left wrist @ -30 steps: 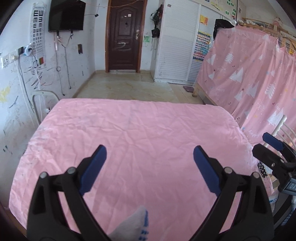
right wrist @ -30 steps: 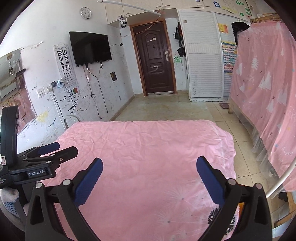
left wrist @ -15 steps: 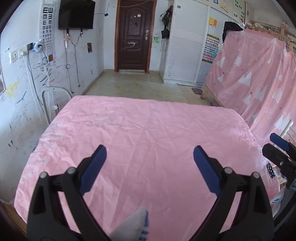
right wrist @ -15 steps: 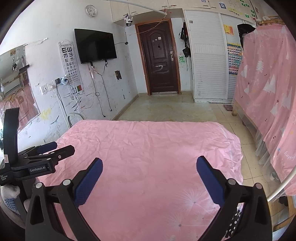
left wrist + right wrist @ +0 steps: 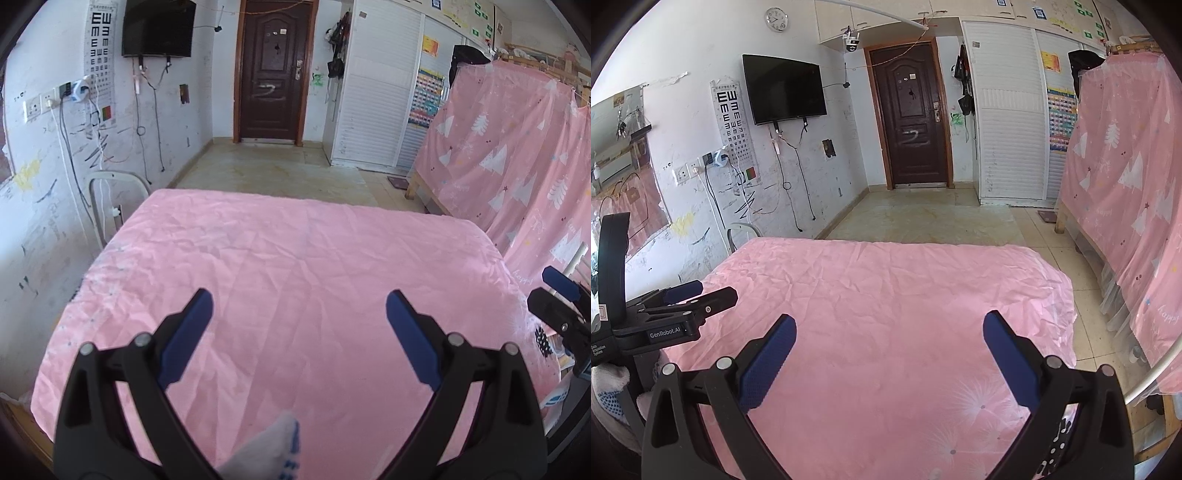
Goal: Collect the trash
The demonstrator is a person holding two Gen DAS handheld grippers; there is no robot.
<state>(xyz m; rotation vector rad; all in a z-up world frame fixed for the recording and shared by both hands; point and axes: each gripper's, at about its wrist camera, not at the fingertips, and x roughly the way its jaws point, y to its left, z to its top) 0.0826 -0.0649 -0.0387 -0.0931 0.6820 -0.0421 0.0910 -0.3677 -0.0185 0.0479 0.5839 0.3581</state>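
A table under a wrinkled pink cloth (image 5: 295, 280) (image 5: 886, 295) fills both views, and no trash shows on it. My left gripper (image 5: 299, 314) hovers open over its near edge, blue pads wide apart, nothing between them. My right gripper (image 5: 890, 332) is open over the near right part, also holding nothing. In the right wrist view the left gripper (image 5: 687, 299) shows at the left edge. In the left wrist view one fingertip of the right gripper (image 5: 559, 282) pokes in at the right edge. A gloved fingertip (image 5: 273, 450) sits at the bottom.
A white chair (image 5: 110, 195) stands at the table's far left corner against the scribbled wall. Pink sheets (image 5: 517, 162) (image 5: 1126, 177) hang over a wooden frame on the right. Tiled floor leads to a dark door (image 5: 271, 70). A TV (image 5: 783, 88) hangs on the wall.
Both views have tilted up and pulled back a little, so more of the wall and door shows. Both grippers stay open.
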